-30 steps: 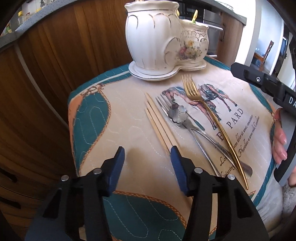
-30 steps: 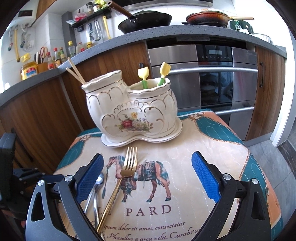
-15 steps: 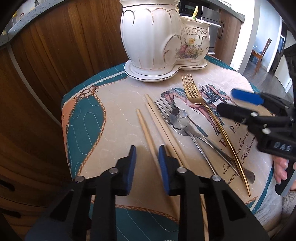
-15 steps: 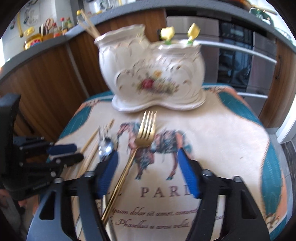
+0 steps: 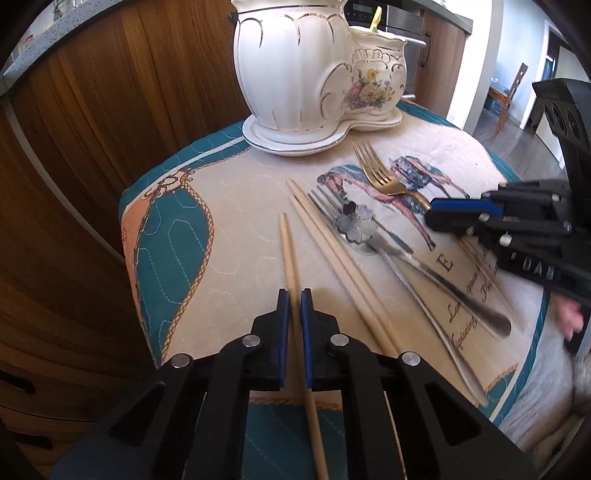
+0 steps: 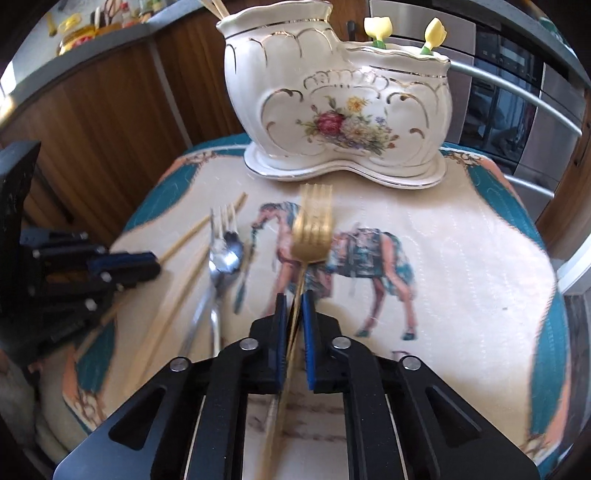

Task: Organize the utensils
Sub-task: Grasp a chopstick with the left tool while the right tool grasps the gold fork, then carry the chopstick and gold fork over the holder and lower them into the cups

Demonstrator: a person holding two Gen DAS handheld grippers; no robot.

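Note:
My left gripper (image 5: 294, 295) is shut on a pale wooden chopstick (image 5: 288, 251), low over the mat. Two more chopsticks (image 5: 332, 254), a silver fork and a flower-bowl silver spoon (image 5: 354, 223) lie to its right. My right gripper (image 6: 294, 299) is shut on the handle of a gold fork (image 6: 314, 229), tines pointing at the white ceramic utensil holder (image 6: 340, 96). The holder also shows in the left wrist view (image 5: 314, 70), at the back of the mat. The right gripper shows from the side in the left wrist view (image 5: 465, 214), the left gripper in the right wrist view (image 6: 125, 264).
The utensils lie on a quilted horse-print mat (image 6: 461, 258) on a small table. Wooden cabinets (image 5: 92, 129) stand behind and left, an oven (image 6: 517, 92) behind right. The holder has chopsticks in its tall part and two yellow-topped picks (image 6: 376, 29) in the low part.
Both grippers closed from open: the left around one chopstick, which it shifted away from the other two, the right around the gold fork's handle. Both moved down and forward towards the mat.

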